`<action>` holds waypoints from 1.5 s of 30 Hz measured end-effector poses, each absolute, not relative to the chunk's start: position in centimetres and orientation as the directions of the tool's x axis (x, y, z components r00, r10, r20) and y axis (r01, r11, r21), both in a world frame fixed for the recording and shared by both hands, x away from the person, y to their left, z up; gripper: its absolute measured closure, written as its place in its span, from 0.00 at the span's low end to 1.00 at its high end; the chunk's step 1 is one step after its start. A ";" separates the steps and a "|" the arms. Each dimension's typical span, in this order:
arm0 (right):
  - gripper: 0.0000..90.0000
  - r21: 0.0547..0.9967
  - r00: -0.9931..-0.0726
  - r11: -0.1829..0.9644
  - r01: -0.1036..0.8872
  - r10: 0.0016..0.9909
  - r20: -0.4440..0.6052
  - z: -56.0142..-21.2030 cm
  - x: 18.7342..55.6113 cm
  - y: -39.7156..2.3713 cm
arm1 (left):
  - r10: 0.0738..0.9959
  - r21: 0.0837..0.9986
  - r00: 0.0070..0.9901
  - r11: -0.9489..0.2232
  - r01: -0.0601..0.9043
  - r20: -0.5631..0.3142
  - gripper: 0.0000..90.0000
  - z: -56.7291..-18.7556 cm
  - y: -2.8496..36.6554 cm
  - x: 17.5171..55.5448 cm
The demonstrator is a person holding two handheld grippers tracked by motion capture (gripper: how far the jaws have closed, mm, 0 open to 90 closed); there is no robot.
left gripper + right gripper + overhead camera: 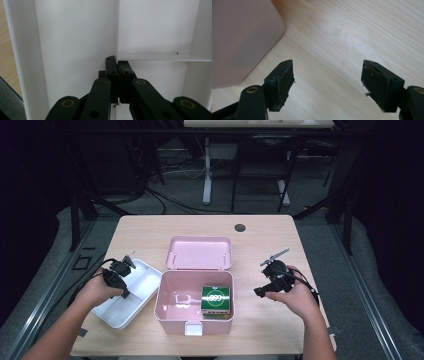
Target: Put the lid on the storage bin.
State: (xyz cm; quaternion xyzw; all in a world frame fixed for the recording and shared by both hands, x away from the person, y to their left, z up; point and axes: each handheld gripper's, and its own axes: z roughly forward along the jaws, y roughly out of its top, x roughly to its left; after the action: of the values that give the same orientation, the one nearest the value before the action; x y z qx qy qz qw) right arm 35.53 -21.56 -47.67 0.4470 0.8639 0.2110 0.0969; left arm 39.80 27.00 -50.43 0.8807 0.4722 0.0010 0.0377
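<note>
Tray, white and divided, lies near the table's left edge, touching the open pink box. Left gripper hangs over the tray with jaws closed on nothing. Right gripper sits right of the box above bare wood, jaws wide and empty.

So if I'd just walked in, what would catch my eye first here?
Probably the open pink box in the middle of the wooden table, its lid flung back and a green carton sitting inside at the right. To its left lies a white divided tray, over which the left tool hangs with jaws shut. The right tool waits open beside the box.
</note>
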 end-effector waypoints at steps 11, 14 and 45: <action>0.28 0.451 -0.582 0.512 0.731 0.813 0.021 -47.7 35.5 -21.6 | 0.837 0.110 0.547 -0.541 0.834 -0.030 0.99 -47.3 27.6 39.5; 0.28 0.451 -0.583 0.514 0.730 0.812 0.019 -47.7 35.5 -21.5 | 0.836 0.117 0.547 -0.540 0.833 -0.036 0.99 -46.5 27.7 39.4; 0.28 0.451 -0.584 0.515 0.729 0.811 0.019 -48.0 35.6 -21.5 | 0.772 0.143 0.635 -0.630 0.763 0.019 0.99 -40.0 25.7 38.9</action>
State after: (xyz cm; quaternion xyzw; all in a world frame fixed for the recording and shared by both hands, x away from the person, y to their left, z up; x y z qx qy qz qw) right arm 35.59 -21.50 -47.95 0.4454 0.8648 0.2104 0.0974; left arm 38.92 25.75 -39.98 0.9021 0.4255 0.0391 0.0608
